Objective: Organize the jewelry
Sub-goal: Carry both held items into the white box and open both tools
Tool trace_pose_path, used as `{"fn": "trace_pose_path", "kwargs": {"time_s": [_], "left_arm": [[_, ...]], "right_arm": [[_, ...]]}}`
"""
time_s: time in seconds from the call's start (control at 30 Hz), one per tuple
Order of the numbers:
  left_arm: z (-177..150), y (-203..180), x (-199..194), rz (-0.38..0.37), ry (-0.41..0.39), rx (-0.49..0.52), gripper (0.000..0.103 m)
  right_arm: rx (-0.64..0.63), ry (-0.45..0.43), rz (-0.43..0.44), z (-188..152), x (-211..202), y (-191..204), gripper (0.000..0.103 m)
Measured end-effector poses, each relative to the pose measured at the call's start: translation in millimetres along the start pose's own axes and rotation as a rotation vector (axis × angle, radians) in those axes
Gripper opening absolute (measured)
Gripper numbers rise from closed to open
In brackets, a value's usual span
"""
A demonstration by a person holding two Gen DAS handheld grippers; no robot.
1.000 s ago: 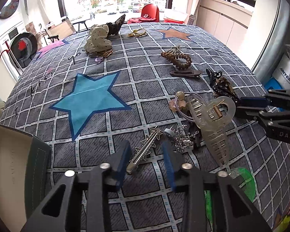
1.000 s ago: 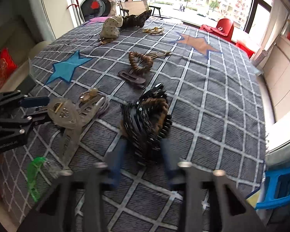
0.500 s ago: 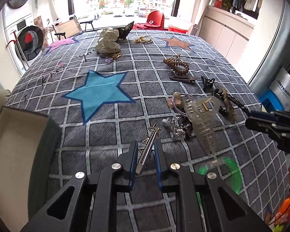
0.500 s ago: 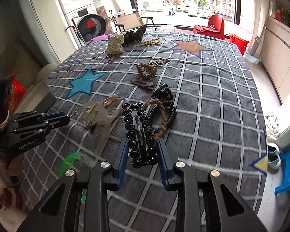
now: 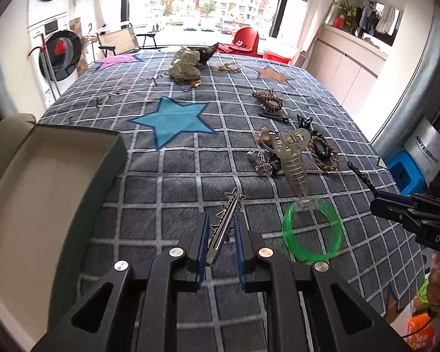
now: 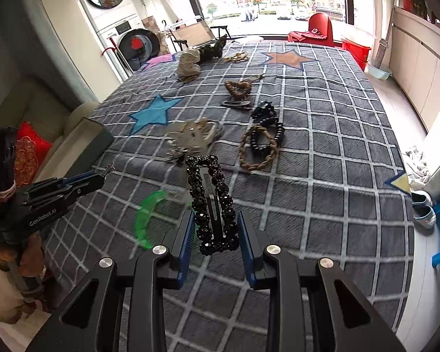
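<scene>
My left gripper (image 5: 221, 228) is shut on a silver star hair clip (image 5: 226, 223) and holds it above the grey checked cloth (image 5: 176, 182). My right gripper (image 6: 215, 228) is shut on a black beaded hair clip (image 6: 211, 202), lifted above the cloth. The right gripper also shows at the right edge of the left wrist view (image 5: 396, 205), and the left gripper at the left of the right wrist view (image 6: 82, 182). An open box (image 5: 41, 199) with a pale lining lies at the left. A clear claw clip (image 5: 293, 158), a green bangle (image 5: 312, 230) and braided bracelets (image 6: 259, 146) lie on the cloth.
Further back lie a brown beaded bracelet (image 5: 268, 101), a dark flat clip (image 5: 274, 116), a dotted fabric piece (image 5: 184, 66) and a gold chain (image 5: 228, 67). A blue stool (image 5: 407, 173) stands off the right edge. A washing machine (image 5: 61, 55) is at the back left.
Both grippers closed on their clips and lifted them off the cloth, pulling back toward the near edge. The box has come further into the left wrist view.
</scene>
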State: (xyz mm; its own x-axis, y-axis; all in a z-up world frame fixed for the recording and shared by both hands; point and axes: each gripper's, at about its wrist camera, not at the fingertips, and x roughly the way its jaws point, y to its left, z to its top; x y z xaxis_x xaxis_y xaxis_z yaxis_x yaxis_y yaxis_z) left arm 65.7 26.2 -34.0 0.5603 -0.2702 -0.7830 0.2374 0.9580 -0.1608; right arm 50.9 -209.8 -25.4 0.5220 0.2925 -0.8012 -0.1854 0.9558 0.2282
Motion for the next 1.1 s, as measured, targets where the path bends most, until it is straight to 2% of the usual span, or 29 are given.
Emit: {"fn": "trace_pose_path", "kwargs": {"time_s": [0.2,0.57,0.83,1.1], "left_arm": [[-9.7,16.8,-37.2,0.016,-0.067,-0.042,0.019],[-21.2,87.3,-90.7,0.108,-0.168,-0.174,0.019],[-26.2,151.0,-99.8,0.183,-0.183,-0.286,0.019],[-24.2,212.1,-82.6,0.278,-0.155,-0.384,0.019]], "right_arm": [[-0.005,-0.003,0.025,2.2,-11.5,29.9,0.033],[-0.095,0.002,0.092,23.6,-1.0,109.0,0.032],[-0.201,0.036,0.168,55.4,31.8,183.0,0.032],[-0.31,0.095,0.207,87.8,85.3,258.2,0.032]]}}
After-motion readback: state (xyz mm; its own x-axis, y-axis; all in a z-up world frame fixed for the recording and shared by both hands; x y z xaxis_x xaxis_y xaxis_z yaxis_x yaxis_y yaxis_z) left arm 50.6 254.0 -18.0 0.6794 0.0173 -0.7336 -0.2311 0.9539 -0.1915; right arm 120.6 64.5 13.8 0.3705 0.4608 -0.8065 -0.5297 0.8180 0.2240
